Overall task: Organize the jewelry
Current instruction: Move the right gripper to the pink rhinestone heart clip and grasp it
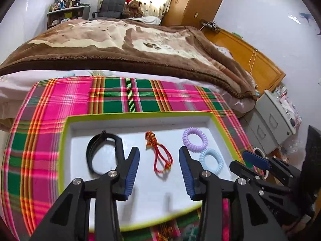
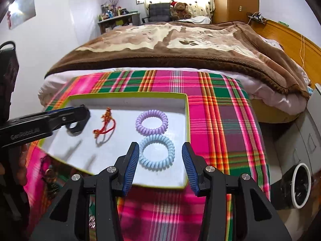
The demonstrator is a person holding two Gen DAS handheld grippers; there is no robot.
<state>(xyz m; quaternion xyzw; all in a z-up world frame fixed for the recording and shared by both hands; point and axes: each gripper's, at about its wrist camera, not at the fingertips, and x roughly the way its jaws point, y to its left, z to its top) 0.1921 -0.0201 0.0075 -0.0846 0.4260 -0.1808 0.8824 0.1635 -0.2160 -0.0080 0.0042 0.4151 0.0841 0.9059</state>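
A white tray with a lime-green rim lies on a plaid cloth. In it are a black band, a red knotted cord charm, a purple spiral hair tie and a light blue spiral hair tie. My left gripper is open and empty above the tray, with the red charm between its fingers. My right gripper is open and empty, with the blue tie between its fingers. It also shows in the left wrist view.
The pink and green plaid cloth covers a table against a bed with a brown blanket. A grey drawer cabinet stands to the right. More small items lie on the cloth near the tray's front left.
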